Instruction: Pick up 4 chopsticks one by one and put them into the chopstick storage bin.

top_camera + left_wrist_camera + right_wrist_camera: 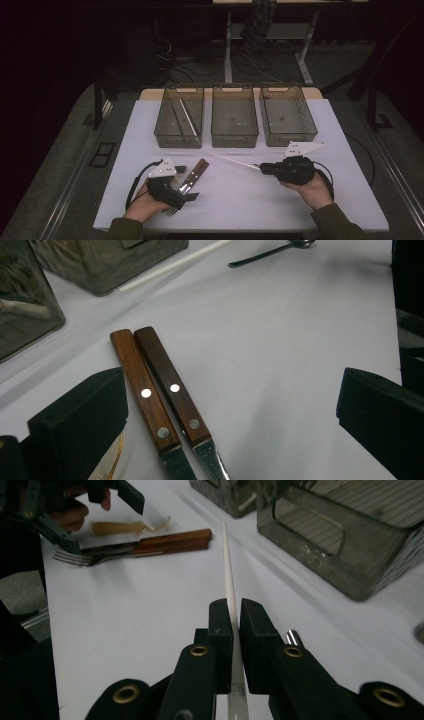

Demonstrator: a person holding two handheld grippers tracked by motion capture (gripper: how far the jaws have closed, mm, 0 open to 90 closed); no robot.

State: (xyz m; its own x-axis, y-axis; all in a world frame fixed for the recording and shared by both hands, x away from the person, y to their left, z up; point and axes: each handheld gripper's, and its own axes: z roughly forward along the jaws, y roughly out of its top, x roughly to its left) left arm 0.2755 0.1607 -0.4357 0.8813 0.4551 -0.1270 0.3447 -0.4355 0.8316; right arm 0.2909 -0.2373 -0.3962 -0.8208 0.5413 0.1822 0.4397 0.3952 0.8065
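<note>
- The white chopstick (228, 565) is clamped between the jaws of my right tool (233, 611), gripped near one end, and most of its length sticks out ahead of the jaws.
- In the high view the chopstick (234, 161) runs from the right tool (264, 168) toward the left and slightly away from me, with its free tip over the table (240, 200), just in front of the middle bin (234, 116).
- Its long axis lies nearly crosswise to the long sides of the bins, so I judge it must swing round before it can drop in lengthwise.
- The left bin (180, 117) already holds a similar white stick, leaning along its length; I take that bin as the likely goal, ahead and to the left of my right tool.
- The right bin (287, 115) is nearest my right hand (312, 190).
- My left tool (187, 182) has its jaws apart, gripping nothing, either side of two wooden-handled pieces of cutlery (160, 395) lying side by side on the table.
- A fork (75, 557) lies beside them.
</note>
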